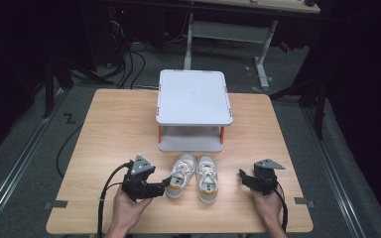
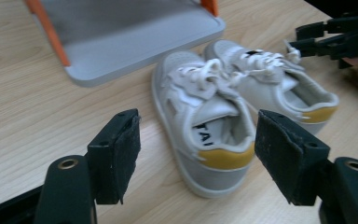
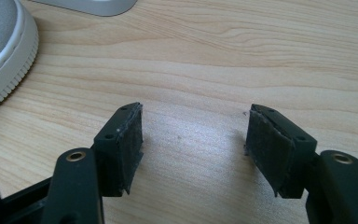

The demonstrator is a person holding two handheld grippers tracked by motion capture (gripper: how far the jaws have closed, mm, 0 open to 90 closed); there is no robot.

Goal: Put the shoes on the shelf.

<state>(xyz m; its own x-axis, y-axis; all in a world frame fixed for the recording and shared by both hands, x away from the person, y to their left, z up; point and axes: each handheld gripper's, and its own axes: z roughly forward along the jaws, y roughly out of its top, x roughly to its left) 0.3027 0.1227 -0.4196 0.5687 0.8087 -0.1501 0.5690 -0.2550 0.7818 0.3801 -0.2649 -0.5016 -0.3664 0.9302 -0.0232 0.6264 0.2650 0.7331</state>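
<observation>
Two small shoes [image 1: 193,177] side by side just in front of the shelf [image 1: 193,110], left gripper [image 2: 196,156] spread around the nearer heel, right gripper [image 3: 193,147] spread over bare table [image 1: 114,129] – risk of pinching only the soft collar, shoe tipping or sliding.

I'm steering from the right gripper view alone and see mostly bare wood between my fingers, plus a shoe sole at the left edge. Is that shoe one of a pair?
Observer: Yes. Two small white shoes lie side by side, toes toward a grey two-tier rack.
Operator: Where is the other gripper?
Observer: The left gripper is open at the left shoe's yellow heel tab, not gripping it.
Operator: And mine?
Observer: The right gripper is open, right of the pair, apart from it.
</observation>
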